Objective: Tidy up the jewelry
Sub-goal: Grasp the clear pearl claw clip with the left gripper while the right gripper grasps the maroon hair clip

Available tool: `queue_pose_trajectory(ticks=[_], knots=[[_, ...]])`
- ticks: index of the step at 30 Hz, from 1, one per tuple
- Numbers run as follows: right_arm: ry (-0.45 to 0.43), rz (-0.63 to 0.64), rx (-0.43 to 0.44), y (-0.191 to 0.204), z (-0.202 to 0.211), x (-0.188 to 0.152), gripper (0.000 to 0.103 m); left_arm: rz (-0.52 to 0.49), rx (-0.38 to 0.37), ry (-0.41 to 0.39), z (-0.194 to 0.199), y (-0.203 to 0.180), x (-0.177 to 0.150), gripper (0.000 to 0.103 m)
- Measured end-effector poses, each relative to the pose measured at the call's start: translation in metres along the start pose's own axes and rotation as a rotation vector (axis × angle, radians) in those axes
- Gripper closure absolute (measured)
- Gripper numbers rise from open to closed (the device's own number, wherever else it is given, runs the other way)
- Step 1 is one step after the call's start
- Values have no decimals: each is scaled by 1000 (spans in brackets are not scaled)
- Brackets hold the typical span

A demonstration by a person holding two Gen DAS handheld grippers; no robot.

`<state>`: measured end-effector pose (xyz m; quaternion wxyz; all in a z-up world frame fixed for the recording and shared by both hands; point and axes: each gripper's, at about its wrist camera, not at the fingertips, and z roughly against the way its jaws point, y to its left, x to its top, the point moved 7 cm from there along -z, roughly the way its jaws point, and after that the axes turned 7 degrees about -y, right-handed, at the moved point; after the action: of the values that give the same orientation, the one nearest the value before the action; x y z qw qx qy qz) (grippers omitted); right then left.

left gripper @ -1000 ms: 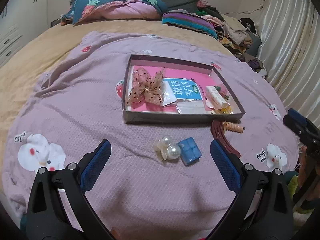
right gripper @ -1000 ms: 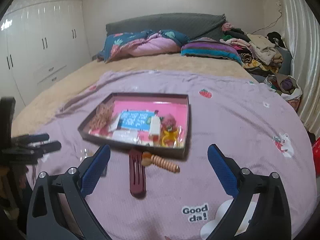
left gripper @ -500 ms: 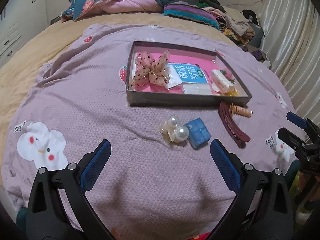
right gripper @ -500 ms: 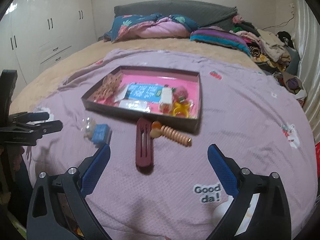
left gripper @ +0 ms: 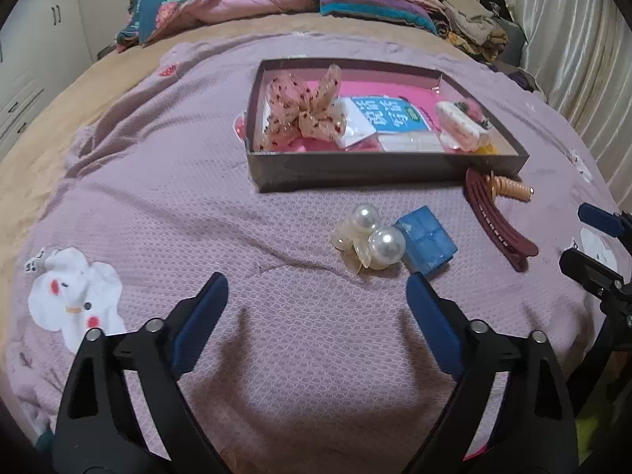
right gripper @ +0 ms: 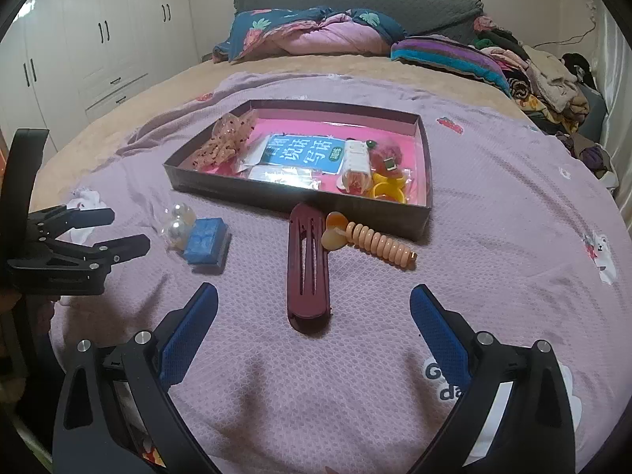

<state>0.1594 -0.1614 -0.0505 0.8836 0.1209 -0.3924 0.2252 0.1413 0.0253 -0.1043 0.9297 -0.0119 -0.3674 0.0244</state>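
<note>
While tray [left gripper: 387, 166] holds bow, card, clips, four pieces lie outside before its near wall: pearl clip [left gripper: 369, 239], blue box [left gripper: 426, 239], maroon clip [right gripper: 308, 264], spiral tie [right gripper: 379, 239]. Left gripper [left gripper: 316, 300] narrowing, nothing between; right gripper [right gripper: 314, 312] released, empty.

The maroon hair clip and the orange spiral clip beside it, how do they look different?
The maroon hair clip is long, flat, dark and slotted; the orange spiral clip is shorter, pale, with a ribbed coil and rounded head. The maroon one points toward the box; the orange one lies slanted. Both lie on the purple blanket, outside the box.
</note>
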Motion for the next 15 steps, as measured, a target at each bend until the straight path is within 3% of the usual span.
queue_pose_trajectory(ticks=[2,6,10,15], knots=[[9,2,0,0,-5,-1,6,-3,-2,12,-5,1,-2,33],[29,16,3,3,-17,-4,7,1,-23,24,-13,-1,-4,35],[53,22,1,2,-31,-6,19,7,-48,26,-22,-3,-2,42],[82,-24,37,0,-48,-5,26,5,-88,26,-30,-14,3,42]])
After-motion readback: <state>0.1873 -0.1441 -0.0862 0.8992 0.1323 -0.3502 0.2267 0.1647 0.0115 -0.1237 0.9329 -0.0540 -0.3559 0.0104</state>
